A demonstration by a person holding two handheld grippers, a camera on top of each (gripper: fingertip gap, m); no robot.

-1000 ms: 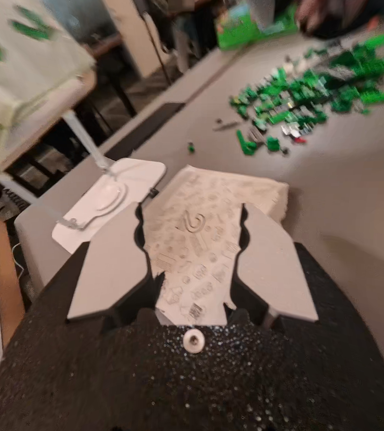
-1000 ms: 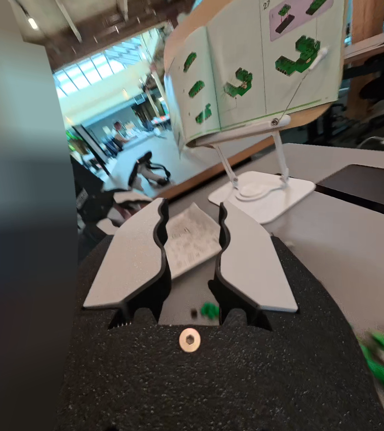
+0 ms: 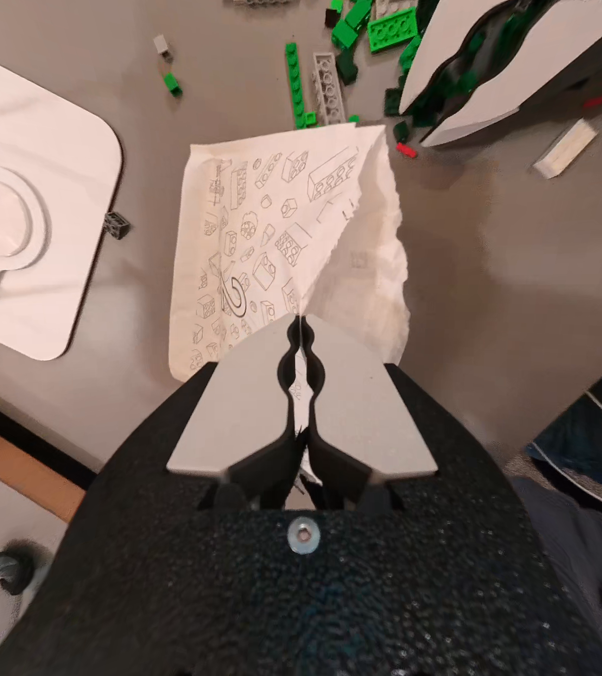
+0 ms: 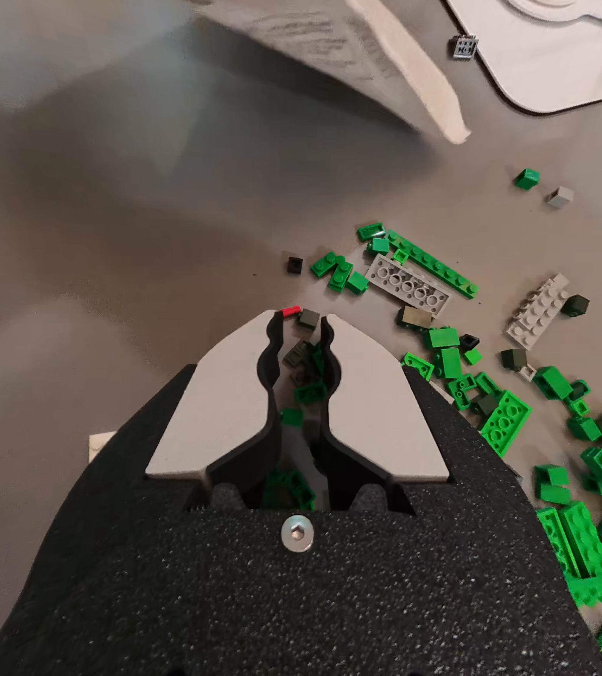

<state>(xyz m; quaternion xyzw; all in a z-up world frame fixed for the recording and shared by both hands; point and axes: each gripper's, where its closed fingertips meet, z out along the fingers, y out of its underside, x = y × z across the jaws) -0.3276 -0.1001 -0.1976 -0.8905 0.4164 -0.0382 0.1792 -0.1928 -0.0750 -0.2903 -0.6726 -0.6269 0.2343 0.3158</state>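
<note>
A white paper bag [image 3: 255, 226] printed with brick drawings lies on the grey table [image 3: 475, 292]. My left gripper [image 3: 299, 321] is shut on the bag's torn open edge and holds that side up off the table. The lifted bag shows blurred in the right wrist view [image 4: 365, 55]. My right gripper [image 4: 299, 315] is slightly open and empty, and hovers over the near edge of a heap of green bricks [image 4: 504, 420]. A small red piece [image 4: 291, 311] and a dark olive brick [image 4: 308, 319] lie just at its tips. It also shows in the left wrist view [image 3: 504, 66].
A white stand base [image 3: 36, 183] lies left of the bag, with a small grey piece [image 3: 116, 225] at its edge. A long grey plate [image 4: 407, 285] and a long green plate [image 4: 431, 263] lie among loose bricks. A white flat piece [image 3: 564, 153] lies to the right. The table's edge [image 3: 18, 413] runs at the lower left. Across from one pair of fingers to the other is roughly 15 cm. The left gripper is farther from the long grey plate [image 4: 407, 285], some 20 cm, than the right, some 6 cm. My left wrist view [image 3: 327, 93] looks at it from another angle.
My left gripper has shut on the bag's edge and raised it. Both views now look down at the table. My right gripper has moved from the bag to the bricks.
</note>
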